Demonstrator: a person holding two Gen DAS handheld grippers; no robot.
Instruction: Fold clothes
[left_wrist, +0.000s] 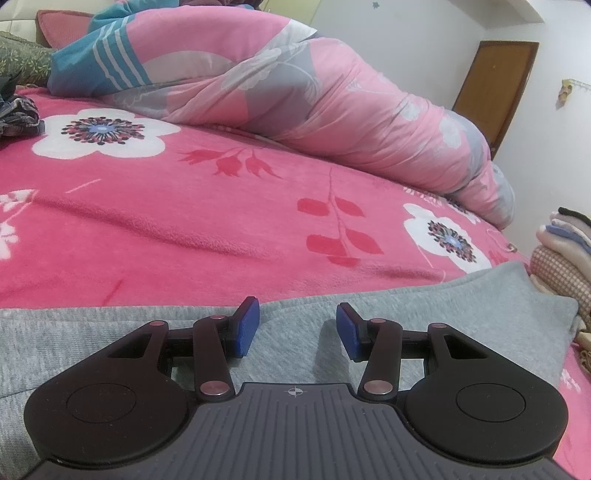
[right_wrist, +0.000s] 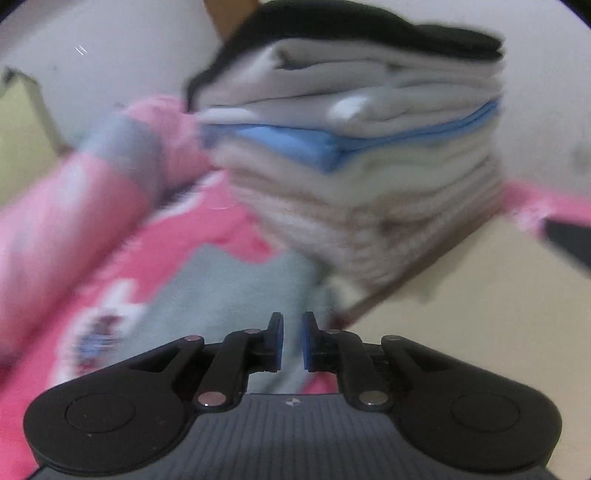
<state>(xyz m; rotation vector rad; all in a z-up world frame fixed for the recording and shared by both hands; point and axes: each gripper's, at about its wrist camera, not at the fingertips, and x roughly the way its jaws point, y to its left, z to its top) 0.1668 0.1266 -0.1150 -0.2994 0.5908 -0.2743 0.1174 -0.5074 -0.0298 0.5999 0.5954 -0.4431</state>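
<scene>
The grey garment (left_wrist: 332, 295) lies flat on the bed (left_wrist: 184, 221), near the stack of folded clothes (right_wrist: 369, 147), ready for folding. My left tongs (left_wrist: 295, 328) hover released above it. My right tongs (right_wrist: 293, 341) are nearly clenched, apparently on nothing.

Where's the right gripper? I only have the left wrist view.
Observer: The right gripper is over the end of the grey garment, facing the folded stack.
Operator: Jaws?
Observer: Nearly closed, with a narrow gap. Blur hides whether any cloth is pinched.
Operator: What's right of the stack?
Observer: Beige floor.
</scene>
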